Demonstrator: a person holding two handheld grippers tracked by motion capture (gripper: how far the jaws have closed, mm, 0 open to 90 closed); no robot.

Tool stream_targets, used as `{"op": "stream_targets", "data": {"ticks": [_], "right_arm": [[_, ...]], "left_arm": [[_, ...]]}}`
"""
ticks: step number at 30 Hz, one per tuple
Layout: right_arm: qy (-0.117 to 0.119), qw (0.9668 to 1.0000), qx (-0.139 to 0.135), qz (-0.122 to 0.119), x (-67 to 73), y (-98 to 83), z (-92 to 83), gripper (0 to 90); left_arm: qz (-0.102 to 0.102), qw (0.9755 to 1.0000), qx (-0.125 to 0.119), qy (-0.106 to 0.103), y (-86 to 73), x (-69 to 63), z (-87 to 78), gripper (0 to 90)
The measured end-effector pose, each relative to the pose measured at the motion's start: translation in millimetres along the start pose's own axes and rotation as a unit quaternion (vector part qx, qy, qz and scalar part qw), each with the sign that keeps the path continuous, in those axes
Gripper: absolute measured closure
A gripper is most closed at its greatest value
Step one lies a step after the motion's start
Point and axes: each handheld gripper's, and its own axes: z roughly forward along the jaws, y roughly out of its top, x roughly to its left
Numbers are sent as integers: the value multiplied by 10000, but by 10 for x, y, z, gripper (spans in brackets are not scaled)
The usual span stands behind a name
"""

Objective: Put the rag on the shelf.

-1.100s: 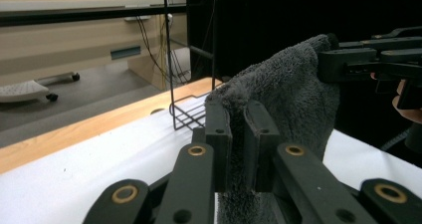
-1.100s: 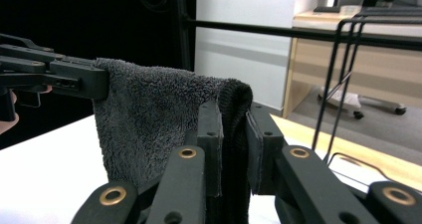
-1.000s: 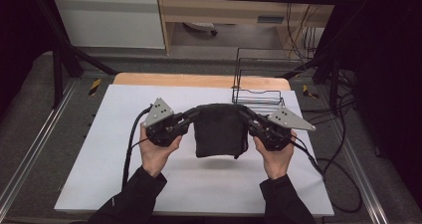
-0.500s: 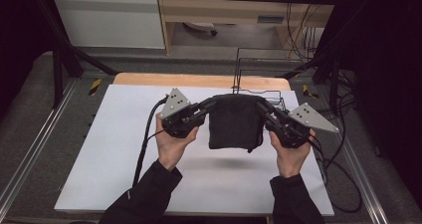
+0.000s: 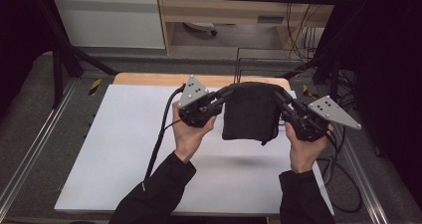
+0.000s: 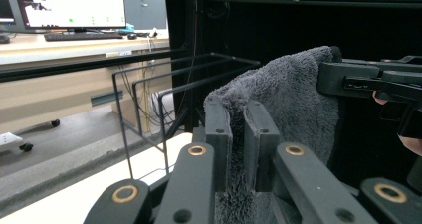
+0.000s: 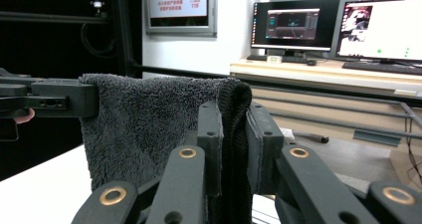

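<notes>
A: What is held, and where?

B: A dark grey towel (image 5: 250, 112) is held up above the white table (image 5: 119, 149), folded and hanging free, with its shadow cast on the surface beneath. One top corner is clamped in the left gripper (image 5: 222, 98), the other in the right gripper (image 5: 278, 97).

A: Can the clamping be confirmed from close up?

B: Yes. In the left gripper view the two black jaws are closed on the fluffy edge of the towel (image 6: 298, 104), with pile pinched between them; the right gripper (image 6: 368, 82) is seen beyond, gripping the far corner. In the right gripper view the hem of the towel (image 7: 149, 124) is squeezed between the jaws, and the left gripper (image 7: 59, 100) is seen at the other corner.

A: What lies near it?

B: A black wire rack (image 5: 259, 64) is seen just behind the towel, at the table's far edge.

A: Is any writing legible?

B: A wall poster (image 7: 179, 5) is seen with the figure 119 on it; its other characters cannot be read. Text on the monitors (image 7: 293, 25) is too small to be made out.
</notes>
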Motion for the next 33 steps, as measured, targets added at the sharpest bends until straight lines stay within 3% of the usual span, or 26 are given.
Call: {"op": "stream_targets", "data": {"ticks": [17,33], "right_arm": [[-349,9990,-292,18,-248,318,7,794],[-543,9962,-684,-45,-412,775,59,794]], "left_arm": [[-3,9997,-248,-59,390,-42,317,825],[240,9983,-524,23,884,-67,494,824]]}}
